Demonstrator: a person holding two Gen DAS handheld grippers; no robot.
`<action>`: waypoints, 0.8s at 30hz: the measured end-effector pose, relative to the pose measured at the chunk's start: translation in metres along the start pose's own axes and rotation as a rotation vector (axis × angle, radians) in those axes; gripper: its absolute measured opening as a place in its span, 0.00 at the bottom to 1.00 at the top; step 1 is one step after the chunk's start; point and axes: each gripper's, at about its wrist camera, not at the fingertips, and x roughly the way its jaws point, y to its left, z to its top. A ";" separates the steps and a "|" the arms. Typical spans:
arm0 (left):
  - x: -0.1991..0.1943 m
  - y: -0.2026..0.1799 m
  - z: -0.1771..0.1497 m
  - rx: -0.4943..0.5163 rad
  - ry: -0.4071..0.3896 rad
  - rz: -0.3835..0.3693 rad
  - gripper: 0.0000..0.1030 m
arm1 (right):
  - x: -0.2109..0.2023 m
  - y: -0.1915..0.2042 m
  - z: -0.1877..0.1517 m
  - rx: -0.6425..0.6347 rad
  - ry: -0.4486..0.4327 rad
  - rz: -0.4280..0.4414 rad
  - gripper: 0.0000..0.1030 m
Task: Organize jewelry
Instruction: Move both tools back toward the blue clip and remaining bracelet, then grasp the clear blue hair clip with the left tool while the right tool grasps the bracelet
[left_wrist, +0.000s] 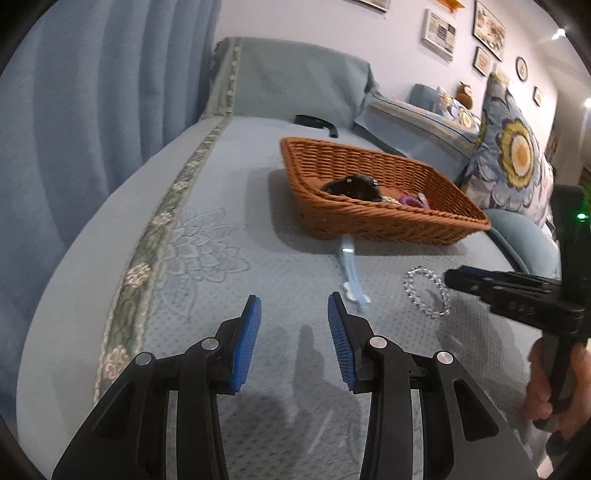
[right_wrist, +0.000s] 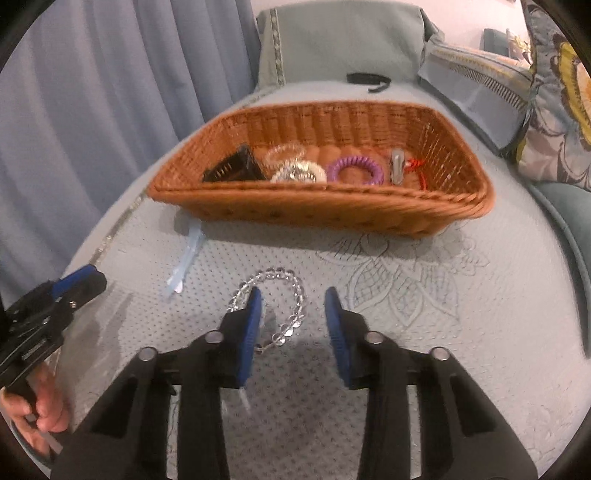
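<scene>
A brown wicker basket (right_wrist: 317, 210) (left_wrist: 388, 221) sits on the blue bedspread. It holds a black clip (right_wrist: 236, 168), a purple coil band (right_wrist: 354, 170), pale beaded pieces (right_wrist: 295, 171) and a silver clip (right_wrist: 397, 166). A clear bead bracelet (right_wrist: 291, 295) (left_wrist: 426, 291) lies in front of the basket. My right gripper (right_wrist: 293, 321) (left_wrist: 480, 282) is open just above it, the bracelet between its fingers. A light blue hair clip (left_wrist: 349, 271) (right_wrist: 186, 258) lies by the basket. My left gripper (left_wrist: 294, 332) (right_wrist: 70, 286) is open and empty, just short of that clip.
A black band (left_wrist: 317, 123) (right_wrist: 367, 79) lies behind the basket near the backrest. Floral pillows (left_wrist: 513, 158) stand at the right. A blue curtain (left_wrist: 74, 110) hangs at the left, past the bedspread's embroidered border (left_wrist: 155, 236).
</scene>
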 end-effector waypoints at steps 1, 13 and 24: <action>0.002 -0.004 0.001 0.007 0.002 -0.002 0.35 | 0.004 0.001 0.000 0.000 0.009 -0.010 0.24; 0.023 -0.023 0.010 0.033 0.032 -0.011 0.35 | 0.000 -0.015 -0.014 0.011 0.010 -0.206 0.14; 0.061 -0.041 0.032 0.032 0.084 -0.057 0.38 | -0.004 -0.026 -0.015 0.015 0.006 -0.127 0.17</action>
